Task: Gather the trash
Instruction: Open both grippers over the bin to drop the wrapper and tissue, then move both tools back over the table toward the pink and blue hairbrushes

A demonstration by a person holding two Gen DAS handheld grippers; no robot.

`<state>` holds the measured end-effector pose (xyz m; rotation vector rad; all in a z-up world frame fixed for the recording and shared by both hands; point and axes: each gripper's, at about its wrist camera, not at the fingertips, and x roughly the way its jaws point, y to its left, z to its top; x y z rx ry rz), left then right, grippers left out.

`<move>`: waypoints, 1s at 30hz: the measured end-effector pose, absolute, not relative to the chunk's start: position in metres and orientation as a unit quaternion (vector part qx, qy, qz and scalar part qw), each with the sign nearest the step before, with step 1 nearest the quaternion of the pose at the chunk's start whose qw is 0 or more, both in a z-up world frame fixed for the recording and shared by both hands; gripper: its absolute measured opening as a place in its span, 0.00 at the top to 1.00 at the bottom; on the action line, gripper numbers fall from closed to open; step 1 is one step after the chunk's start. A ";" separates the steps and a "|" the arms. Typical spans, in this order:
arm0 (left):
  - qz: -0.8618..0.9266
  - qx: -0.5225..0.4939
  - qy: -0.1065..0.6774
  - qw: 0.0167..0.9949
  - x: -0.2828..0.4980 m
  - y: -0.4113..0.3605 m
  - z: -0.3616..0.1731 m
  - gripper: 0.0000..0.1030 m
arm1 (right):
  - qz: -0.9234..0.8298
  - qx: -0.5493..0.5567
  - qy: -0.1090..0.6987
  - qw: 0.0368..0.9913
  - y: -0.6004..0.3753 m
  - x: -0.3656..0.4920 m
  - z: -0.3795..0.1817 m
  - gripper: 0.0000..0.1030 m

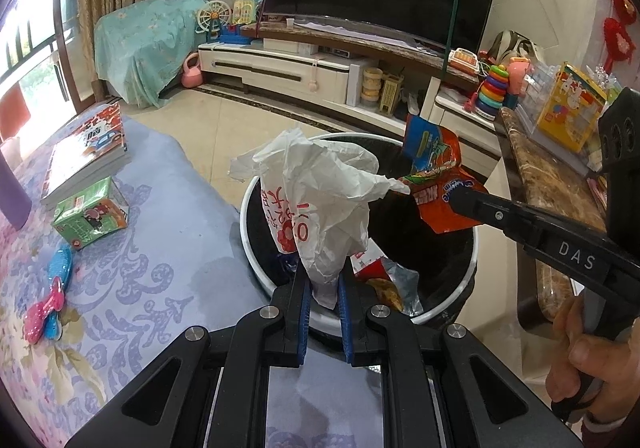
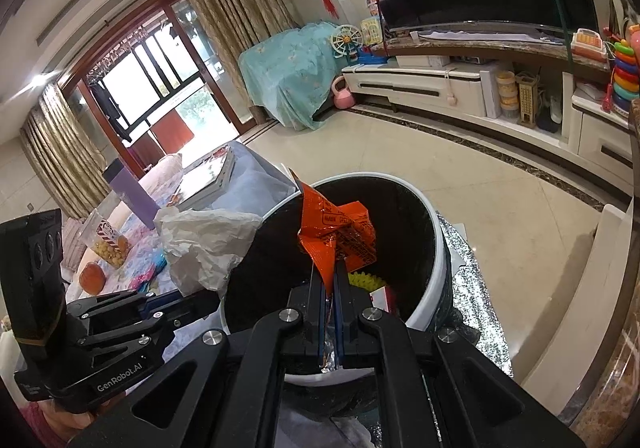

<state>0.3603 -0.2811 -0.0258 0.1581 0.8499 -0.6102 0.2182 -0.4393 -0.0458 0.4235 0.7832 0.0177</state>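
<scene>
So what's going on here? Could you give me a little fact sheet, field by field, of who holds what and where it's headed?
left tool: shut on a crumpled white plastic bag with red print
right tool: shut on an orange snack wrapper
position: both pieces held above the open mouth of the bin
bin: round, white rim, black liner, standing on the floor beside the table
already inside: some wrappers and a yellow item
table: floral cloth, with a green carton, books and a pink-and-blue toy
likely next: both tools open to drop the pieces in
</scene>
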 end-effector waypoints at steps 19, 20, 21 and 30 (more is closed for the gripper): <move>-0.274 0.036 0.405 0.872 0.343 -0.242 -0.027 0.52 | -0.003 0.218 0.362 0.906 -0.436 0.208 -0.031 0.14; -0.271 0.027 0.407 0.872 0.339 -0.233 -0.029 0.51 | -0.002 0.221 0.360 0.907 -0.434 0.207 -0.031 0.13; -0.267 0.020 0.409 0.872 0.335 -0.226 -0.030 0.51 | 0.000 0.226 0.358 0.906 -0.430 0.205 -0.030 0.13; -0.215 -0.033 0.417 0.882 0.304 -0.149 -0.038 0.49 | 0.040 0.237 0.372 0.897 -0.387 0.200 -0.033 0.09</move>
